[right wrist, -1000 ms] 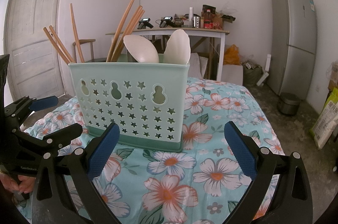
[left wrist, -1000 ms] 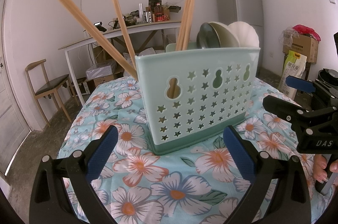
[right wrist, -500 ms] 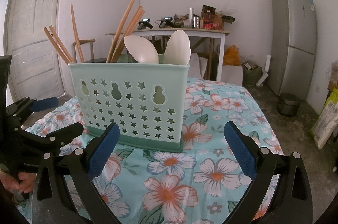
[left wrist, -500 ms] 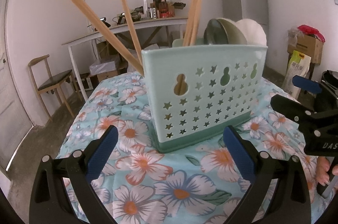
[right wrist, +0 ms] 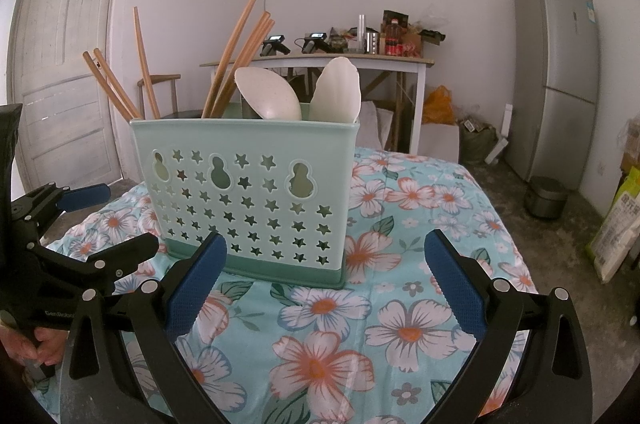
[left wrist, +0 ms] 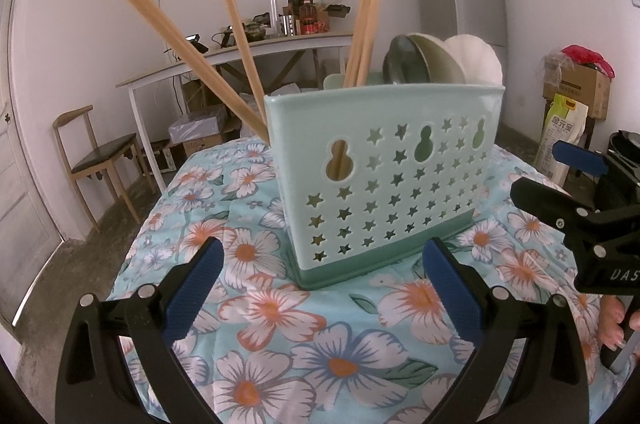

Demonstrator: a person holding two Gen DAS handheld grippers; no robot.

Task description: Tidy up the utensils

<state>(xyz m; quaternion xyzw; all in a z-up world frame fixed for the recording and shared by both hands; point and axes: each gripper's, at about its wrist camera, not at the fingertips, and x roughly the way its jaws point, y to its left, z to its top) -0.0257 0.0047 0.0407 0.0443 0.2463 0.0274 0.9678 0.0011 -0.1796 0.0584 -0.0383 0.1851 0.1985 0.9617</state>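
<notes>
A mint caddy (left wrist: 384, 180) is standing upright on the floral cloth (left wrist: 280, 308), its star-punched wall facing both grippers. It is sitting just beyond the fingertips of each gripper, touching neither.

Contents, seen from the left wrist view: chopsticks (left wrist: 240, 20) are leaning out of the left end, two splayed far left and one steeper; another bunch is standing near the middle. Spoons (left wrist: 474, 58) are standing bowl-up at the right end, a dark one beside a cream one and a white one. One chopstick is showing through the left gourd-shaped hole. I cannot tell where the inner dividers run.

Right wrist view is agreeing: chopsticks (right wrist: 236, 52) at left and middle, two pale spoons (right wrist: 268, 96) at right, all rising above the rim of the caddy (right wrist: 248, 200).

Left gripper (left wrist: 324, 292): blue pads are standing wide apart, nothing between them but cloth. Right gripper (right wrist: 324, 288): pads likewise wide apart and empty, hovering over the cloth (right wrist: 400, 304).

Each gripper is appearing at the edge of the other's view, with a hand (left wrist: 612, 320) wrapping its handle.

Far behind: a table (right wrist: 352, 62) carrying bottles and clutter, a fridge (right wrist: 556, 80) at right, a chair (left wrist: 92, 152) at left.
</notes>
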